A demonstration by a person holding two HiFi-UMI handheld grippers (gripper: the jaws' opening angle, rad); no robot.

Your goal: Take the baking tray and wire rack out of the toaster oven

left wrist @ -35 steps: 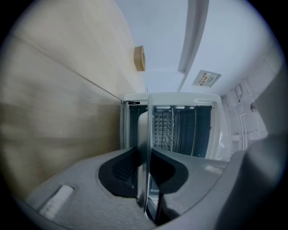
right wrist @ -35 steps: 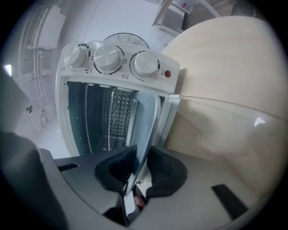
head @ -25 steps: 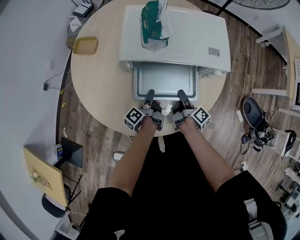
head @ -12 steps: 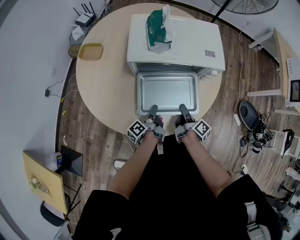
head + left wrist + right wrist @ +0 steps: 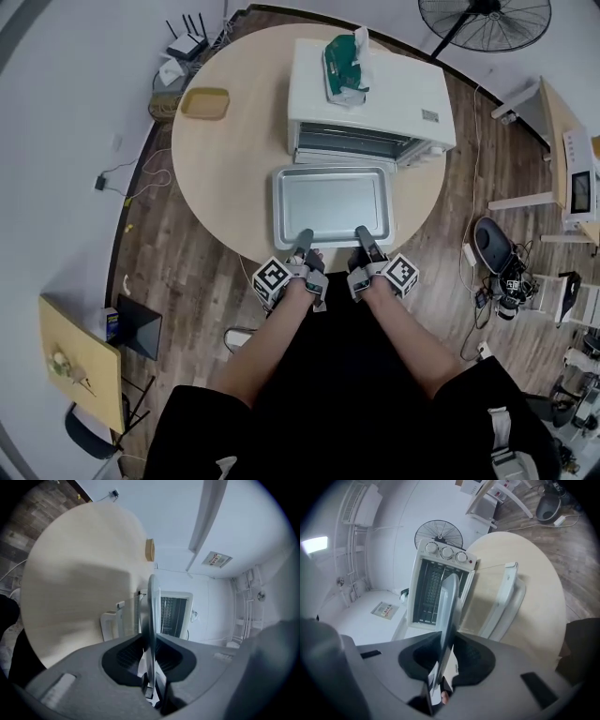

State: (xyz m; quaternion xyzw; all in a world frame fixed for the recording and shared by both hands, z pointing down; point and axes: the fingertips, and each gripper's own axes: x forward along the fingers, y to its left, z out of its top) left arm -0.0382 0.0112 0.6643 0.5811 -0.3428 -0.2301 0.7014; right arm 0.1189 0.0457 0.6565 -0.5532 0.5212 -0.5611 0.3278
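Note:
The silver baking tray [image 5: 331, 202] is fully out of the white toaster oven [image 5: 375, 89] and hangs level over the round table's near half. My left gripper [image 5: 304, 237] is shut on its near rim at the left, and my right gripper [image 5: 364, 234] is shut on the same rim at the right. In the left gripper view the tray [image 5: 153, 611] shows edge-on between the pads of the left gripper [image 5: 151, 644]. The right gripper [image 5: 447, 653] clamps the tray [image 5: 449, 604] the same way. The wire rack [image 5: 427, 592] still sits inside the open oven [image 5: 440, 555].
The oven door [image 5: 352, 148] hangs open toward me, just beyond the tray. A green bag [image 5: 345, 66] lies on the oven top. A yellow dish [image 5: 205, 103] rests at the table's [image 5: 230, 178] left back. A fan [image 5: 485, 19] stands behind on the wooden floor.
Both grippers have drawn the tray toward me, from half inside the oven to fully clear of it, and raised it a little. Their grips on the rim are unchanged.

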